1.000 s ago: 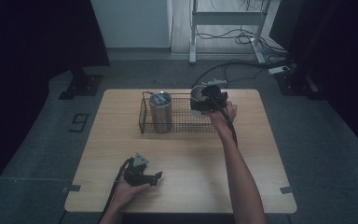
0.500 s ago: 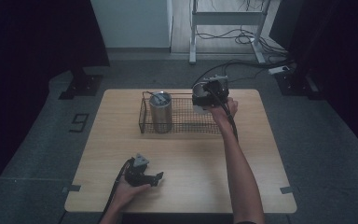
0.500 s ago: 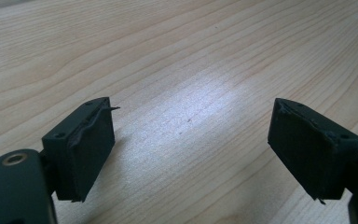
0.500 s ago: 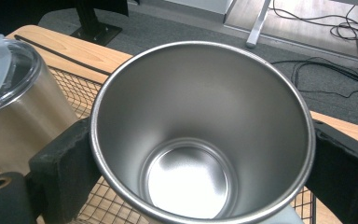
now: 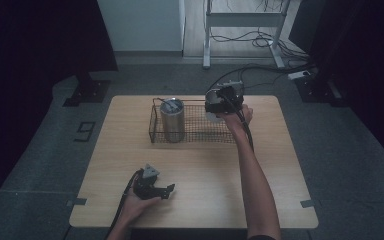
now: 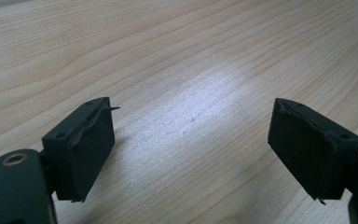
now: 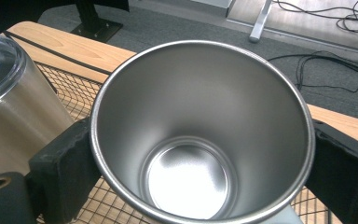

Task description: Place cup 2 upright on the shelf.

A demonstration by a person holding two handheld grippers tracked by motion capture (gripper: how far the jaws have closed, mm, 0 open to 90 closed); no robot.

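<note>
My right gripper (image 5: 219, 102) is shut on an open steel cup (image 7: 200, 135), its jaws pressing both sides of the rim, held over the right end of a black wire basket (image 5: 192, 137). A lidded steel tumbler (image 5: 172, 119) stands upright at the basket's left end and appears at the left edge as the tumbler (image 7: 14, 107) in the right gripper view. My left gripper (image 5: 157, 190) rests low over the table near the front edge, its jaws wide apart with only bare wood between the pads (image 6: 81, 149).
The wooden table (image 5: 130, 150) carries the basket at its far middle. Beyond the table's far edge lie cables (image 5: 260, 70) on the floor and a metal stand's legs (image 5: 240, 22). Dark stands sit at the far left.
The right gripper has carried the steel cup slightly up and back over the basket's right end. The left gripper has stayed put.
</note>
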